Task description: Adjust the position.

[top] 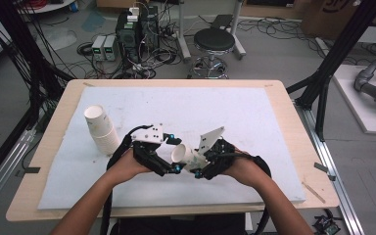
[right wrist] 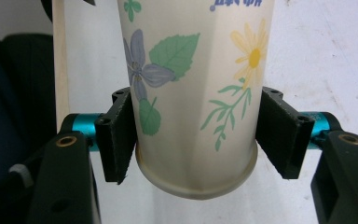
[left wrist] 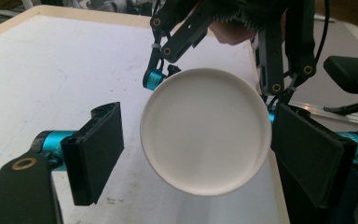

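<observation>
Both hands low at near edge of surface point(top: 284, 122). Right gripper point(right wrist: 196, 135) fingers point(right wrist: 279, 135) clamped on floral paper cup point(right wrist: 191, 93) near its rim, cup held sideways above white mat, base pointing at left gripper point(left wrist: 186, 149). Left gripper fingers point(left wrist: 95, 151) spread apart, either side of cup base point(left wrist: 205, 130); contact unclear. In high view, cup point(top: 185, 155) sits between the two grippers, mid-front of mat. Farther left, cup stack point(top: 101, 128) lying tilted on mat, well apart. Beyond surface: stool point(top: 214, 44), electronics and cables on floor.
</observation>
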`<action>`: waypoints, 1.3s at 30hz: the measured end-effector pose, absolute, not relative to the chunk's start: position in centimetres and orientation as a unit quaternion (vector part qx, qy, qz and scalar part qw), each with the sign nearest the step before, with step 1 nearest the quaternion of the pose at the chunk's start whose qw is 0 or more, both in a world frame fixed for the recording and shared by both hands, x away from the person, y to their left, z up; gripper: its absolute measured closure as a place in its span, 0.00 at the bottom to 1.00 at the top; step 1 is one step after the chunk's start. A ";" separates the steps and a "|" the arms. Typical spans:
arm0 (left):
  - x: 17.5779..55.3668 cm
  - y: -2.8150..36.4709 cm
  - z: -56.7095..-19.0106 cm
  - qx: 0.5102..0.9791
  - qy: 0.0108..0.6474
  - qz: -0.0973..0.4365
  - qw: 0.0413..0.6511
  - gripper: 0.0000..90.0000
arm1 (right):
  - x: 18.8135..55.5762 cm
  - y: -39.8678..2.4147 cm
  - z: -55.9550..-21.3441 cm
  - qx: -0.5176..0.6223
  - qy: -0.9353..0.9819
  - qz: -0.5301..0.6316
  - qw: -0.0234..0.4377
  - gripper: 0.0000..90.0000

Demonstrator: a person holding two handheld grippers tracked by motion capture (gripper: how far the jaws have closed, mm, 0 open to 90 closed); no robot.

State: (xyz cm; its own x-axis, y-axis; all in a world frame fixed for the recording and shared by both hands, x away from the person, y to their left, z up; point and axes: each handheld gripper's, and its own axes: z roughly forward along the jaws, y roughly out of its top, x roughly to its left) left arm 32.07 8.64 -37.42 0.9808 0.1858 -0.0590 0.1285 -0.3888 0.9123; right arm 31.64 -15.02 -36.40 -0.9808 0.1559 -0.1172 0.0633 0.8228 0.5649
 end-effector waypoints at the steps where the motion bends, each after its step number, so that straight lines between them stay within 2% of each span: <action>1: 32.1 8.6 -37.5 0.836 0.090 0.025 0.541 0.20 | 31.6 -14.9 -36.3 0.054 0.953 0.287 0.081 0.38; 8: 31.9 8.5 -37.5 0.842 0.086 0.022 0.533 0.21 | 31.3 -13.8 -35.8 0.036 0.965 0.247 0.085 0.38; 14: 32.0 8.5 -37.6 0.847 0.078 0.015 0.525 0.30 | 31.3 -13.5 -36.0 0.033 0.969 0.232 0.078 0.38; 18: 32.0 8.3 -37.8 0.853 0.064 0.004 0.518 0.40 | 31.3 -13.5 -36.1 0.032 0.971 0.225 0.076 0.38; 25: 32.1 8.2 -38.0 0.855 0.053 -0.005 0.516 0.41 | 31.1 -13.5 -36.1 0.021 0.974 0.216 0.068 0.36; 28: 32.2 8.5 -37.8 0.848 0.060 -0.001 0.527 0.41 | 31.2 -14.0 -35.9 0.032 0.965 0.247 0.080 0.23; 32: 32.1 9.2 -37.7 0.830 0.071 0.003 0.554 0.41 | 31.1 -15.5 -35.6 0.066 0.947 0.309 0.065 0.21; 39: 32.0 10.3 -38.5 0.794 0.086 0.000 0.601 0.41 | 30.5 -18.5 -35.8 0.117 0.908 0.398 0.067 0.21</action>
State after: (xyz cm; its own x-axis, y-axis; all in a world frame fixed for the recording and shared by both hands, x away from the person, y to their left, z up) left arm 31.97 10.32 -38.51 0.9851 0.1373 -0.1036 0.1370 -0.2621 0.9553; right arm 30.51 -18.45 -35.77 -0.9636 0.2660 -0.0286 0.1592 0.6561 0.7377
